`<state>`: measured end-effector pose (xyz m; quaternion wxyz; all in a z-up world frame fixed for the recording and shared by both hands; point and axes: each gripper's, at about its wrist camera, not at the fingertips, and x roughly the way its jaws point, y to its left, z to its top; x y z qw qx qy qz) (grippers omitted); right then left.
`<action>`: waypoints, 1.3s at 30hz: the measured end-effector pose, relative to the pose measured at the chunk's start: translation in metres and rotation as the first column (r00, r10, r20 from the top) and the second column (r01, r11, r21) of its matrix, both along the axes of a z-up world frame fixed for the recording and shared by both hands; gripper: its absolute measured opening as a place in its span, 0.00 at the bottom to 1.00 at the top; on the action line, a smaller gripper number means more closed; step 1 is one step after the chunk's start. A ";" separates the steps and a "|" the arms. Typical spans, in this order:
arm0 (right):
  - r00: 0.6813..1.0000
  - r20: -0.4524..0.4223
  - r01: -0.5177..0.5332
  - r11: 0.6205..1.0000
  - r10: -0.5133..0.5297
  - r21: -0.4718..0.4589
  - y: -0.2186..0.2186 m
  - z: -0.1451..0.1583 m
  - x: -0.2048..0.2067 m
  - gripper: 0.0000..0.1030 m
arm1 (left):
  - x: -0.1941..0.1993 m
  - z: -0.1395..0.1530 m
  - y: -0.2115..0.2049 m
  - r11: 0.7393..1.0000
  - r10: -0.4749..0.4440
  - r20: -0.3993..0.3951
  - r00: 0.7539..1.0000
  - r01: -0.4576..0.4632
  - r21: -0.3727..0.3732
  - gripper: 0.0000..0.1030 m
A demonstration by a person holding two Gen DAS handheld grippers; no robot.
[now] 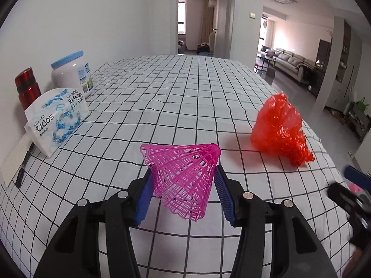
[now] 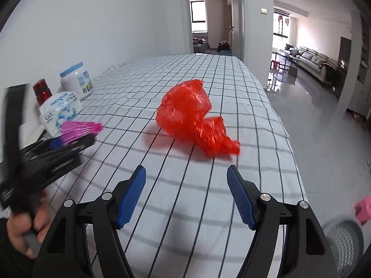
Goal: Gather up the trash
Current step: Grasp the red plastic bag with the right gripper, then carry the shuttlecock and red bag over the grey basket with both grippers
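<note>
Above table (image 1: 185, 88), left gripper (image 1: 183, 180) (tilted down) clamps shuttlecock (image 1: 183, 176).

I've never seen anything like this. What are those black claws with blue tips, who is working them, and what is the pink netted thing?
There is no robot here: a person holds a hand-operated gripper in each hand, and a wide-angle camera on each looks along its two fingers. One picture comes from the left gripper, the other from the right gripper.

The left gripper is closed on a pink plastic shuttlecock, held above the checked tablecloth. The right gripper is open and holds nothing; it points toward a crumpled red plastic bag lying on the cloth.

By the wall stand a tissue pack, a white jar with a blue lid and a red bottle.
</note>
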<state>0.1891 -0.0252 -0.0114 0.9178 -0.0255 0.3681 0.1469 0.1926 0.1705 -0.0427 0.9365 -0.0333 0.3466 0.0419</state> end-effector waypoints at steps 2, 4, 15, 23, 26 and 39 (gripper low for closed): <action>1.000 0.005 -0.018 0.999 0.018 -0.032 0.005 -0.005 0.017 0.71 | 0.001 0.000 0.004 1.000 0.004 -0.004 1.000 -0.004 -0.017 0.49; 1.000 0.003 -0.026 0.996 0.026 -0.088 0.011 -0.012 0.035 0.71 | 0.002 -0.001 0.007 1.000 0.015 -0.007 1.000 -0.016 -0.023 0.49; 0.995 -0.084 -0.060 0.976 0.043 -0.211 0.027 -0.039 0.100 0.70 | 0.006 -0.006 0.013 0.999 0.027 -0.028 0.999 -0.028 -0.043 0.48; 0.995 -0.092 -0.043 0.989 0.031 -0.138 0.021 -0.036 0.091 0.34 | 0.004 -0.006 0.010 0.999 0.020 -0.023 1.000 -0.021 -0.043 0.49; 0.997 -0.078 -0.014 0.996 0.007 -0.092 0.011 -0.030 0.077 0.32 | 0.001 -0.003 0.007 0.999 0.012 -0.009 1.000 -0.012 -0.041 0.49; 0.987 -0.052 0.154 0.988 -0.154 0.001 -0.054 -0.011 -0.014 0.32 | -0.012 0.002 -0.021 0.999 -0.050 0.038 0.998 0.049 0.021 0.49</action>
